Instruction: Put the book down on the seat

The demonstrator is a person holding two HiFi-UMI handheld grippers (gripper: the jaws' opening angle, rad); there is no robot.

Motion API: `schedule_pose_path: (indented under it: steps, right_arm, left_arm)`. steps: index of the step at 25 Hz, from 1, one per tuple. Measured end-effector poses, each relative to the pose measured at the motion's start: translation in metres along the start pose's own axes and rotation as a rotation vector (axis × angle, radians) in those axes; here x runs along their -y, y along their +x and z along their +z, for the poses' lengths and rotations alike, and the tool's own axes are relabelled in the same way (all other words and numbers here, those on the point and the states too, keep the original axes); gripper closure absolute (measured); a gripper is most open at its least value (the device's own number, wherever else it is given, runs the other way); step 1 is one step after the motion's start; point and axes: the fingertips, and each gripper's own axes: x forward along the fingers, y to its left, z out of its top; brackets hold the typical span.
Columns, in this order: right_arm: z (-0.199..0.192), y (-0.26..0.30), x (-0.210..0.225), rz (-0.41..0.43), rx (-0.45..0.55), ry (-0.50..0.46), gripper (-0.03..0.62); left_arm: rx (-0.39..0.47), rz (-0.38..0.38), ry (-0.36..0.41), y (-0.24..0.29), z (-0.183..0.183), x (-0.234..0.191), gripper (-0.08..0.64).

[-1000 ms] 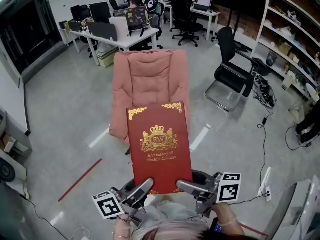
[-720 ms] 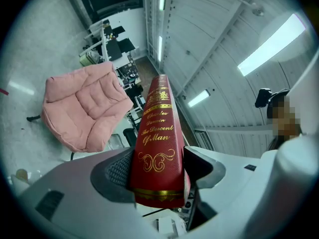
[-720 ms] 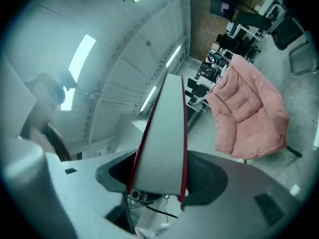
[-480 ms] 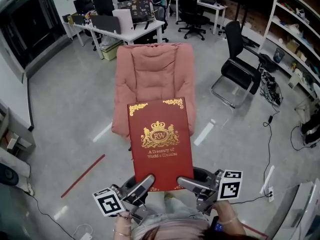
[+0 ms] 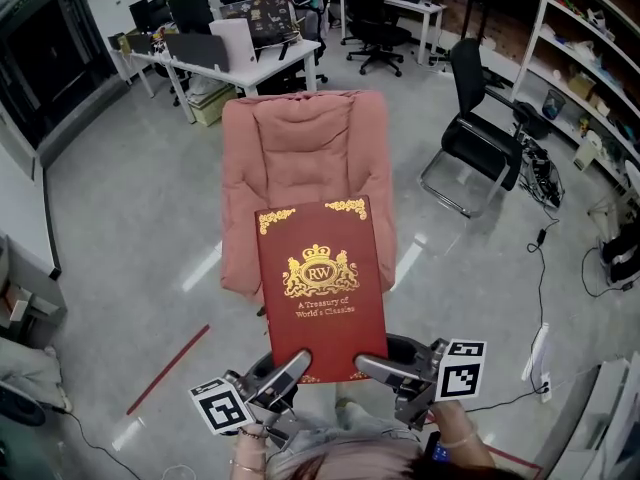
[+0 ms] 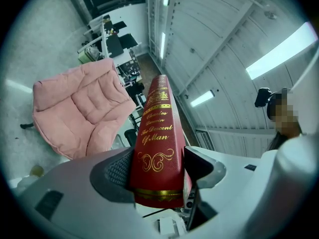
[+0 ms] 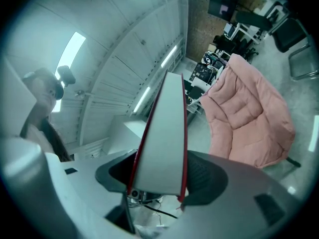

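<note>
A thick red book (image 5: pixel 320 286) with gold print lies flat in the air, held level in front of the person. My left gripper (image 5: pixel 283 371) is shut on its near left corner, and the red spine (image 6: pixel 158 143) stands between its pads. My right gripper (image 5: pixel 372 368) is shut on the near right corner, where the white page edges (image 7: pixel 162 146) fill the gap between its pads. Beyond the book stands a pink padded armchair (image 5: pixel 303 158); the book's far end overlaps the front of its seat in the head view. The chair also shows in the left gripper view (image 6: pixel 75 108) and the right gripper view (image 7: pixel 249 118).
A black office chair (image 5: pixel 475 118) stands to the right of the armchair. White desks with monitors (image 5: pixel 225 53) run along the back, shelves (image 5: pixel 590 78) line the right wall. A red tape strip (image 5: pixel 165 368) lies on the grey floor at left, cables (image 5: pixel 535 258) at right.
The armchair has come nearer and larger under the book over the three frames. Both grippers keep the same hold on the book's near corners.
</note>
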Motion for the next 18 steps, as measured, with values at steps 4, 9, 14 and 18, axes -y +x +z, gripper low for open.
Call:
schedule_pose_path:
  steps: [4, 9, 14, 18]
  right_arm:
    - [0.017, 0.021, 0.021, -0.020, -0.002, 0.014, 0.308]
    - [0.039, 0.053, 0.050, -0.049, -0.006, 0.041, 0.308]
    - [0.062, 0.086, 0.081, -0.078, -0.008, 0.065, 0.308]
    - [0.065, 0.095, 0.100, -0.088, -0.003, 0.075, 0.308]
  left_arm:
    - [-0.015, 0.007, -0.014, 0.015, 0.023, -0.021, 0.268]
    - [-0.037, 0.019, -0.041, 0.034, 0.056, -0.053, 0.267]
    - [-0.059, 0.029, -0.057, 0.055, 0.092, -0.085, 0.265]
    - [-0.067, 0.032, -0.057, 0.064, 0.099, -0.103, 0.265]
